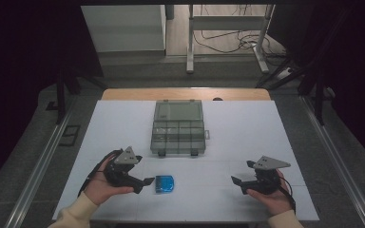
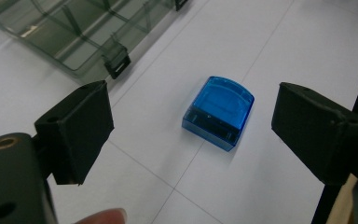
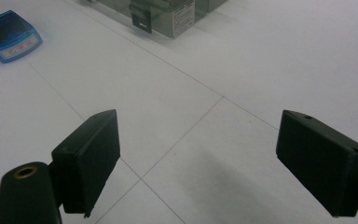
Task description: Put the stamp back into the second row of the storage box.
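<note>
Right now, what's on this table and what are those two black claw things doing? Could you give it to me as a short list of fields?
surface: white table
blue item: small blue plastic case, lying flat near the table's front edge
box: clear compartment organizer, lid closed, behind the blue case
left gripper: open, jaws pointed at the blue case, not touching it
right gripper: open, holding nothing, above bare table
holders: a person's hands, one per gripper

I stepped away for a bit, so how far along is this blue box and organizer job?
Nothing looks done yet: the blue box lies on the table, apart from the closed organizer case. In hand: the left tongs are open, lined up on the box. The right tongs are open over bare table. Grasping remains.
</note>
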The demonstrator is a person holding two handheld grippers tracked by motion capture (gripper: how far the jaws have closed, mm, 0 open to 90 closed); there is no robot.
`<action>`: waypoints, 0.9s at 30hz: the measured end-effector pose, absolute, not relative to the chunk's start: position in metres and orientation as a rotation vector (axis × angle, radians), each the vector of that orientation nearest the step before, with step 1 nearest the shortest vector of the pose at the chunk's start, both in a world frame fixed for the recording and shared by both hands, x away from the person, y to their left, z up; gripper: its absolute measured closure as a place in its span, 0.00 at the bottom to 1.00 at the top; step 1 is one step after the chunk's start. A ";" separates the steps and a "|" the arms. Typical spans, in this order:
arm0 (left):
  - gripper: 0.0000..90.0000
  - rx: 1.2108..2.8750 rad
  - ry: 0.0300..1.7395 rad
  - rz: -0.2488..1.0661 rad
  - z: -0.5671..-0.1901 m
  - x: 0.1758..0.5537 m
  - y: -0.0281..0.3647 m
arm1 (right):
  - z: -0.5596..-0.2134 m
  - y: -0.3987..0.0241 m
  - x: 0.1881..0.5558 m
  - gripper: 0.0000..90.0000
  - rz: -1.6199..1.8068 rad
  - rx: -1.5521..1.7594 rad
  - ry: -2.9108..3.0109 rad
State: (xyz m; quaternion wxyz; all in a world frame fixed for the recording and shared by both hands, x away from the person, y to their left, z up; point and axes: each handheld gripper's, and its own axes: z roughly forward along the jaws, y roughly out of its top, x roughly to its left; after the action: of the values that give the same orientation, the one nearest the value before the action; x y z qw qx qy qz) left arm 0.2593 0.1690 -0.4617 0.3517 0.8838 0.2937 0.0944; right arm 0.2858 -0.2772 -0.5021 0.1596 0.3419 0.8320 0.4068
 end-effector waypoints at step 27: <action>0.09 2.556 0.568 0.119 -0.490 0.280 0.106 | -0.503 -0.278 0.286 0.15 1.149 0.991 2.375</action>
State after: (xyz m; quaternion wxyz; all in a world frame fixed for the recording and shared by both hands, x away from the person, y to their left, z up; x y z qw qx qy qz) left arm 0.2797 0.1059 -0.4901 0.2575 0.9423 0.2093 0.0439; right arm 0.2857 -0.2782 -0.5031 0.1610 0.3470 0.8317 0.4025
